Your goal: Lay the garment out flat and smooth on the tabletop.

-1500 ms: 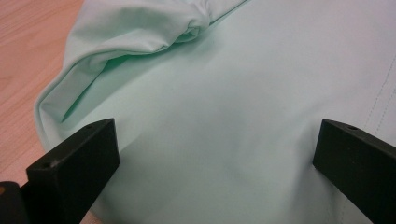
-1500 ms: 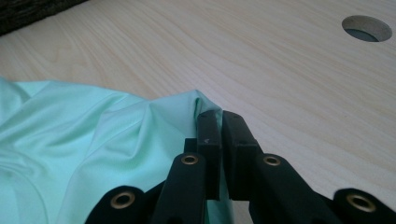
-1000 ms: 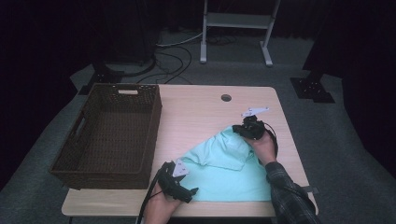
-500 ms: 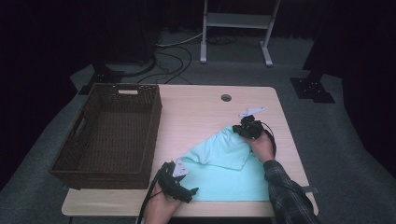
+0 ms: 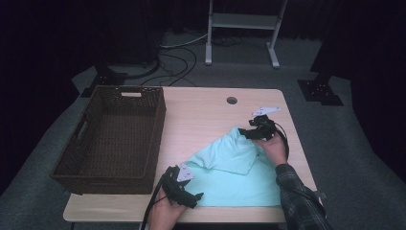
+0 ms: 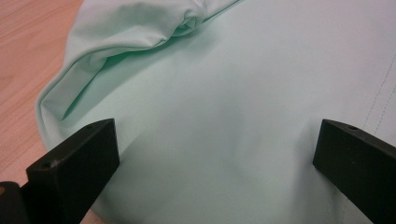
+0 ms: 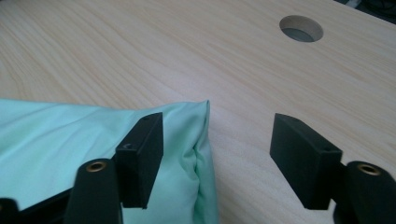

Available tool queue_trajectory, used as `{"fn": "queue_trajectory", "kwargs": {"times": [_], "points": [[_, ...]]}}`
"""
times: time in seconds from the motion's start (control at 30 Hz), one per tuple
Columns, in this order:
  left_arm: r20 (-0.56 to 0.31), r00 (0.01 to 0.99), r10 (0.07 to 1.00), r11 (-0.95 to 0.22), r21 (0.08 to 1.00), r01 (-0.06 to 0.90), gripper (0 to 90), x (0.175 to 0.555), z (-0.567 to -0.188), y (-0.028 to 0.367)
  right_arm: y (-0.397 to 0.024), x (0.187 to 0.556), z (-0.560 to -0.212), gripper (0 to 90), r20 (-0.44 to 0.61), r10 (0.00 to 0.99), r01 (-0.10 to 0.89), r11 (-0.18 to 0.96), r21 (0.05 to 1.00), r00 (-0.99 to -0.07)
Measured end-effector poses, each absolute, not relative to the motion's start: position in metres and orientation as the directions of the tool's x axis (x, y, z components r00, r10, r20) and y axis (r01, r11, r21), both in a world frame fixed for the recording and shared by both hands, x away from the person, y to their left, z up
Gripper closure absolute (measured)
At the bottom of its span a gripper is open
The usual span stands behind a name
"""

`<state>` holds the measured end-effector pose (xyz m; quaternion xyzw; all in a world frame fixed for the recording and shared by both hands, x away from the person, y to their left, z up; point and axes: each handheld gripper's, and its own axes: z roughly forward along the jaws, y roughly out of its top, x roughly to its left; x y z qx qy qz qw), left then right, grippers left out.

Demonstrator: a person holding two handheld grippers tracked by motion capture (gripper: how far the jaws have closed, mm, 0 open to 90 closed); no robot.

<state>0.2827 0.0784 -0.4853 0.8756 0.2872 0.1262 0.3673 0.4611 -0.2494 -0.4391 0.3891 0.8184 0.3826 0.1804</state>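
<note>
Table (image 5: 206, 115): one wicker basket (image 5: 112, 136) | one mint shirt (image 5: 234, 167) | two claws, left claw (image 5: 194, 196), right claw (image 5: 246, 133)

The left tool (image 5: 184, 184) is sitting low at the near edge of the table (image 5: 201, 115), its jaws standing wide apart. The right tool (image 5: 256, 130) is reaching farther out, held in the person's hand (image 5: 274, 148); its jaws have just been opening, nothing pressed between them.

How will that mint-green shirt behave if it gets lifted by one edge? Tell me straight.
Probably floppy: the mint-green shirt already lies in soft folds and creases. Likely light, since the thin cloth lies flat on the table. It may slip from the right tongs, whose jaws stand open beside its bunched edge.
</note>
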Motion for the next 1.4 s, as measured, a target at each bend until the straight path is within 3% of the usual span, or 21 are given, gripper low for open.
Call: {"fn": "queue_trajectory", "kwargs": {"times": [0.2, 0.37, 0.73, 0.9, 1.0, 1.27, 1.4], "points": [[0.010, 0.803, 0.596, -0.566, 0.715, 0.411, 0.0, 0.283, -0.485, 0.078, -0.263, 0.447, -0.428, 18.3, 0.034, 0.771, 0.498, 0.376, 0.781, -0.636], [0.010, 0.803, 0.595, -0.567, 0.714, 0.411, 0.0, 0.283, -0.485, 0.078, -0.275, 0.431, -0.424, 1.9, 0.025, 0.767, 0.488, 0.382, 0.785, -0.641], [0.007, 0.805, 0.593, -0.565, 0.716, 0.410, 0.0, 0.283, -0.485, 0.079, -0.288, 0.375, -0.434, 0.0, -0.001, 0.722, 0.441, 0.423, 0.791, -0.692], [-0.074, 0.795, 0.602, -0.514, 0.726, 0.457, 0.0, 0.289, -0.482, 0.084, -0.282, 0.349, -0.450, 0.0, -0.001, 0.686, 0.442, 0.469, 0.764, -0.727], [-0.066, 0.790, 0.610, -0.519, 0.719, 0.461, 0.0, 0.293, -0.481, 0.084, -0.279, 0.338, -0.462, 0.0, -0.013, 0.671, 0.446, 0.508, 0.736, -0.742], [0.021, 0.774, 0.633, -0.557, 0.707, 0.435, 0.0, 0.303, -0.480, 0.079, -0.286, 0.336, -0.478, 0.0, -0.003, 0.683, 0.483, 0.519, 0.706, -0.730], [0.014, 0.776, 0.630, -0.565, 0.694, 0.446, 0.0, 0.305, -0.482, 0.078, -0.289, 0.339, -0.481, 0.0, 0.005, 0.685, 0.495, 0.522, 0.695, -0.728]]}}
